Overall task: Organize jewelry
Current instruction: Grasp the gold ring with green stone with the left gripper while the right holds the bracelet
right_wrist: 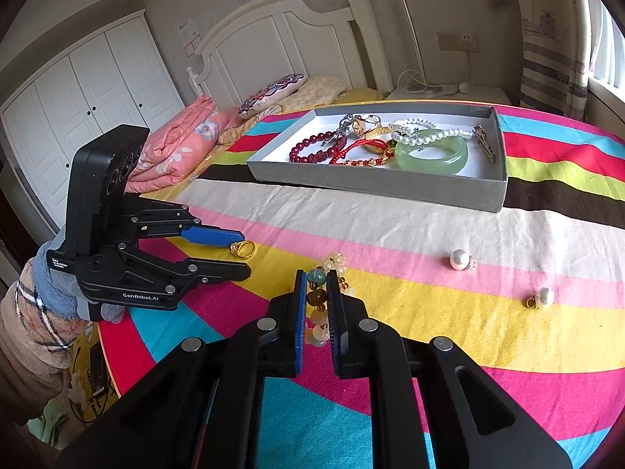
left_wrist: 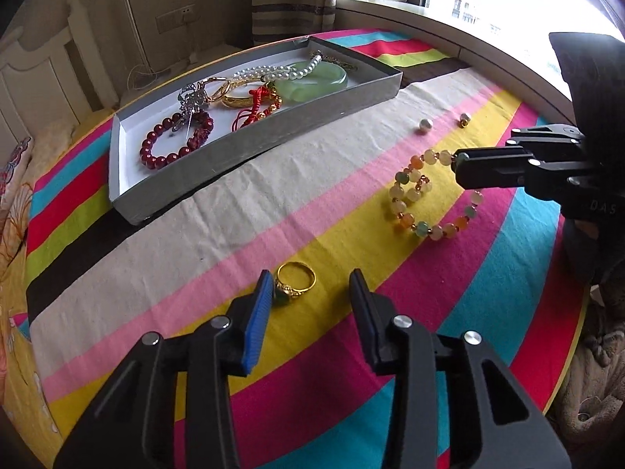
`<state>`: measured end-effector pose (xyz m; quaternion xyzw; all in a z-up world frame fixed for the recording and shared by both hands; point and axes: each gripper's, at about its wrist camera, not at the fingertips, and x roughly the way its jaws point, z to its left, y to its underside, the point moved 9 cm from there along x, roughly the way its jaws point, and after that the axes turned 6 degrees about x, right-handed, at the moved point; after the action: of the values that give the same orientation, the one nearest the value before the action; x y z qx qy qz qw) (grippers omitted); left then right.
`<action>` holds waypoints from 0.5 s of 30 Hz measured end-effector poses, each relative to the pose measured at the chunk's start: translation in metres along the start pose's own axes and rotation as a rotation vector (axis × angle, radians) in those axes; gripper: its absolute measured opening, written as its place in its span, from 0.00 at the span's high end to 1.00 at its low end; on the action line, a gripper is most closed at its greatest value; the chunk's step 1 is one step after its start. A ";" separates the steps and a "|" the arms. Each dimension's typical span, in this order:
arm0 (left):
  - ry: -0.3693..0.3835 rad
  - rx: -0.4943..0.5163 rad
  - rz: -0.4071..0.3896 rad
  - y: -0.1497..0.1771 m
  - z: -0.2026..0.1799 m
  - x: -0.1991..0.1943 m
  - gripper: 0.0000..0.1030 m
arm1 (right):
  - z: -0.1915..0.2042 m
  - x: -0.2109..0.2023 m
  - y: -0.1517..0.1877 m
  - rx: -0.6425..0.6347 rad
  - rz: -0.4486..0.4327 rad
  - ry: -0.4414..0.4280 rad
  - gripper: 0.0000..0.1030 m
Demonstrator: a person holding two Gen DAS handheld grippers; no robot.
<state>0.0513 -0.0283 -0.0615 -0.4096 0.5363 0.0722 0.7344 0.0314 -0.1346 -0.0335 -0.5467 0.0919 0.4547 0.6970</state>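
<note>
A gold ring (left_wrist: 297, 281) with a green stone lies on the yellow stripe of the striped cloth. My left gripper (left_wrist: 311, 283) straddles it with its jaws apart; the ring sits close by the left blue pad (left_wrist: 262, 305) and clear of the other. The right wrist view shows that ring (right_wrist: 242, 249) between the left gripper's (right_wrist: 243, 254) fingers. My right gripper (right_wrist: 316, 281) is shut on a pastel beaded bracelet (right_wrist: 315, 276). The rest of the bracelet (left_wrist: 414, 195) trails on the cloth below the right gripper (left_wrist: 459, 164).
A grey tray (left_wrist: 254, 144) at the back holds a green jade bangle (right_wrist: 431, 156), pearl strand, red beads, red cord and gold pieces. Two loose pearl earrings (right_wrist: 459, 260) (right_wrist: 543, 297) lie on the cloth to the right. A folded pink quilt (right_wrist: 175, 148) lies behind on the left.
</note>
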 end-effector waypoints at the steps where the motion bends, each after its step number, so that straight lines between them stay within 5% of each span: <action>1: 0.002 0.004 0.000 0.000 0.000 0.000 0.61 | 0.000 0.000 0.000 -0.001 0.000 0.000 0.88; 5: 0.001 0.035 -0.017 -0.002 -0.003 0.000 0.79 | 0.000 0.000 0.000 -0.001 0.001 0.001 0.88; 15: -0.138 0.028 -0.008 -0.002 -0.001 -0.002 0.79 | 0.001 -0.003 -0.001 -0.008 -0.019 0.007 0.88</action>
<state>0.0502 -0.0294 -0.0588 -0.3957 0.4838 0.0895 0.7755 0.0304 -0.1350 -0.0305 -0.5520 0.0871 0.4464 0.6988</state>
